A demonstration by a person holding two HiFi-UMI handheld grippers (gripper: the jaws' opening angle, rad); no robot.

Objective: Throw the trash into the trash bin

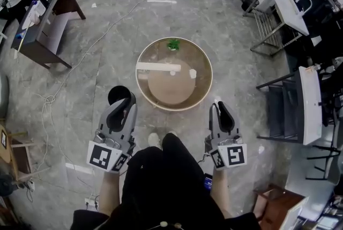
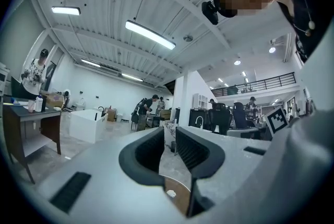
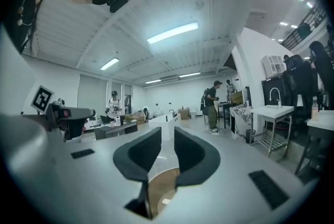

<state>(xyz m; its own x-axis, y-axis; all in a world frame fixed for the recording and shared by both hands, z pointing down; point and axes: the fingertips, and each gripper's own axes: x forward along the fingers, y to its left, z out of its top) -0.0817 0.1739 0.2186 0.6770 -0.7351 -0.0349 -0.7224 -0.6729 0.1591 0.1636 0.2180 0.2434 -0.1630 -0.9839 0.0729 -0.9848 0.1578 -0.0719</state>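
A round brown table (image 1: 161,96) with a raised pale rim stands on the grey floor just ahead of the person; the trash lies on it: a green scrap (image 1: 173,44) at the far edge, a white strip (image 1: 158,66) left of the middle, a small white bit (image 1: 172,73) at the strip's right end, and a white wad (image 1: 192,73) further right, apart from the rest. The black bin (image 1: 117,94) stands on the floor just beside the table's near left; what it holds cannot be made out.

The left gripper (image 1: 127,101) is level, its tips just beside the bin's right edge in the head view; in its own view its jaws stand a little apart with nothing between them, and the floor and a slice of the table show through the gap. The right gripper (image 1: 221,106) is level near the table's near right edge; its jaws are parted by a narrow gap and pinch nothing; below them its view shows the table's rim. A cable (image 1: 53,97) lies on the floor at left.
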